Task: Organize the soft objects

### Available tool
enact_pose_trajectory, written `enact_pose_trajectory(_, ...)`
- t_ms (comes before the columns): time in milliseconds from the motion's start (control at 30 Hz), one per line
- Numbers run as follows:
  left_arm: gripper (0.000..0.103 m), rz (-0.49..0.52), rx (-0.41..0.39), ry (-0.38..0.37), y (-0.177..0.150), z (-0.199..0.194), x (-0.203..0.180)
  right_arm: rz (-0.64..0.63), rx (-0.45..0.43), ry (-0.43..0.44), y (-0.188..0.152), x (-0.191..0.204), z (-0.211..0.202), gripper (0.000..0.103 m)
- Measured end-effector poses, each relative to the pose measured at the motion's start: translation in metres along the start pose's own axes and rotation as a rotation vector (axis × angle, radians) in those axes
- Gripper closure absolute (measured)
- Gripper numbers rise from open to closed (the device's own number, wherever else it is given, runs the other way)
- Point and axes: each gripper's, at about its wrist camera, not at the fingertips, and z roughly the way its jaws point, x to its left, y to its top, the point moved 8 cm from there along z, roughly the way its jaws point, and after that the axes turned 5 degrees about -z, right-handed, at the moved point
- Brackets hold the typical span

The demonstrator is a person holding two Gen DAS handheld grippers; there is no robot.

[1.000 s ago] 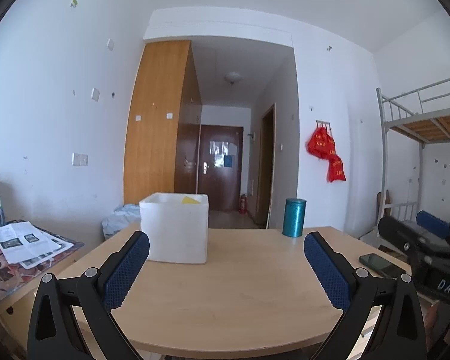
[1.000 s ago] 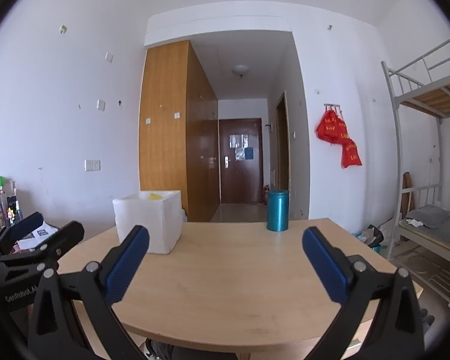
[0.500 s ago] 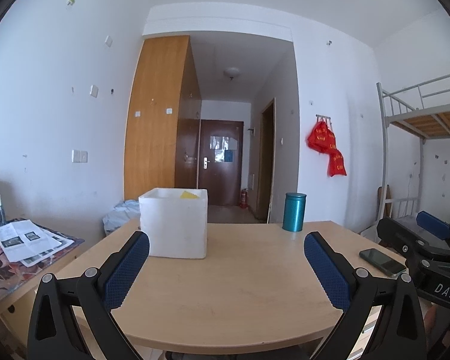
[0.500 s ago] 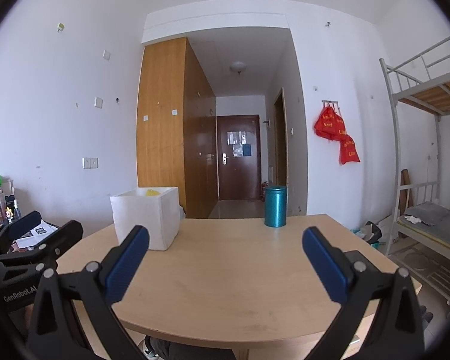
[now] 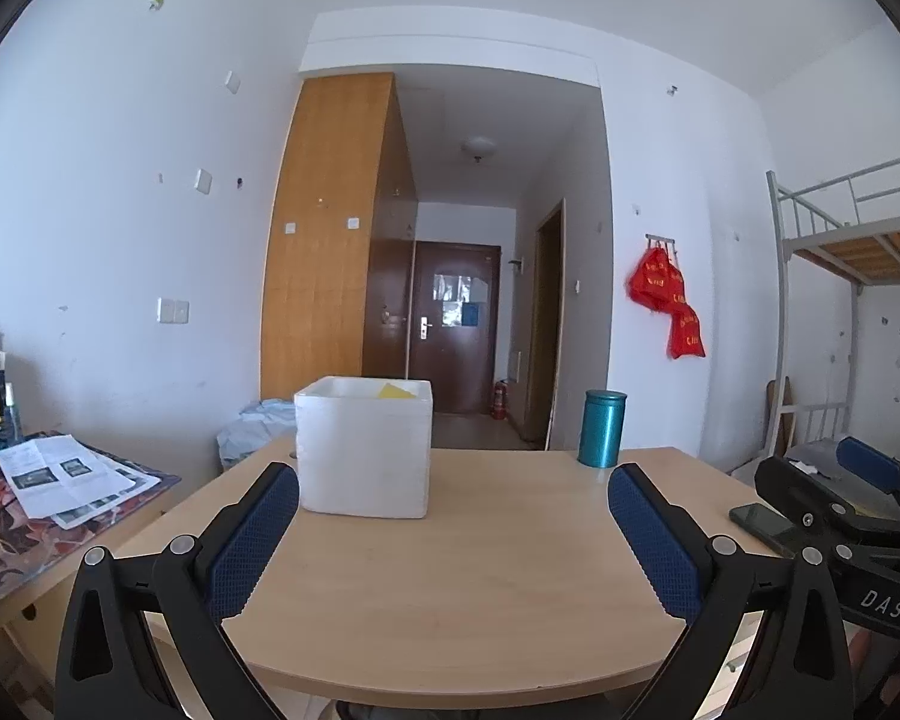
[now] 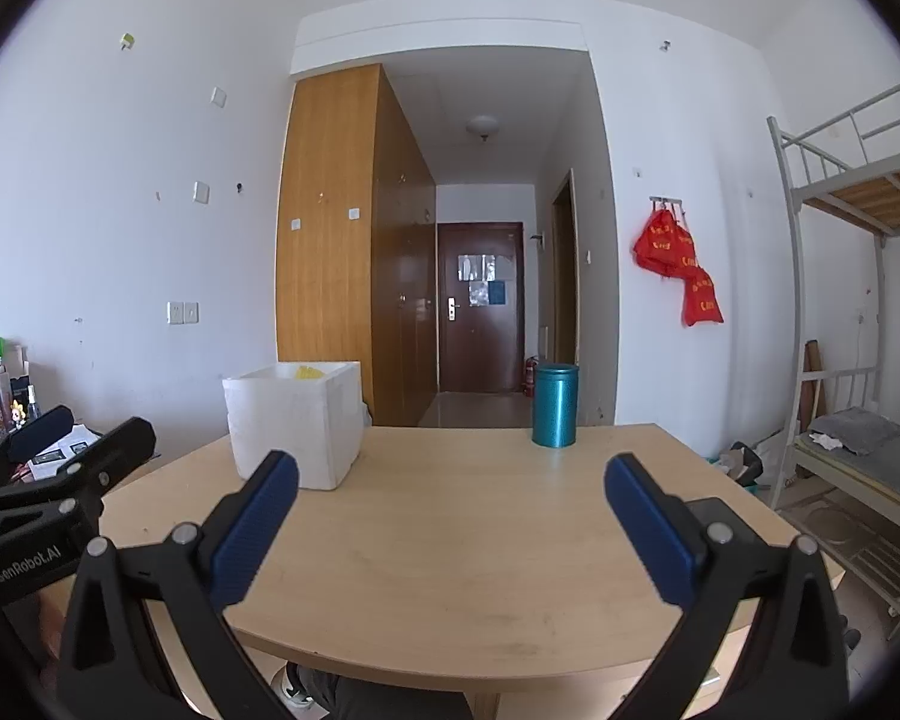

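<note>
Left hand-held gripper (image 5: 453, 516) and right hand-held gripper (image 6: 450, 507) hovering spread, empty; yellow item (image 5: 395, 391) sitting in white box (image 5: 364, 450), centre frame; counter (image 5: 480, 570) showing nothing left to sort.

You can read "DAS" in pale letters on the black body of the right gripper (image 5: 864, 480), seen at the right edge of the left wrist view. In the right wrist view, "GenRobot.AI" stands in pale letters on the black body of the left gripper (image 6: 78, 426). The red cloth bags (image 6: 681, 261) hanging on the white wall carry yellow lettering, too small to read.
</note>
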Motion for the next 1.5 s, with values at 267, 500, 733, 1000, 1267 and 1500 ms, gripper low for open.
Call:
enact_pose_trajectory(267, 0.000, 0.006, 0.000, -0.004, -0.0011, -0.0012, -0.0005, -0.003, 0.000, -0.002, -0.0004, 0.0004, -0.0006, 0.000)
enact_pose_trajectory(500, 0.000, 0.003, -0.003, -0.002, 0.0002, -0.0028, 0.0007, 0.002, 0.003, -0.002, -0.0016, 0.0001, -0.0007, 0.000)
enact_pose_trajectory(733, 0.000, 0.007, 0.001, -0.009, 0.0008, -0.0028, -0.0008, -0.001, 0.002, -0.004, -0.0012, 0.0006, -0.0006, 0.000)
enact_pose_trajectory(1000, 0.000, 0.008, 0.000, -0.002, 0.0016, -0.0017, 0.0011, -0.002, 0.002, -0.006, -0.0019, 0.0012, -0.0011, 0.000)
enact_pose_trajectory(1267, 0.000, 0.012, 0.004, -0.004, 0.0004, -0.0020, 0.0009, -0.004, 0.002, -0.008, -0.0021, 0.0019, -0.0028, 0.000)
enact_pose_trajectory(1500, 0.000, 0.013, 0.004, -0.003, 0.0004, -0.0020, 0.0009, -0.004, 0.002, -0.007, -0.0022, 0.0017, -0.0032, 0.000)
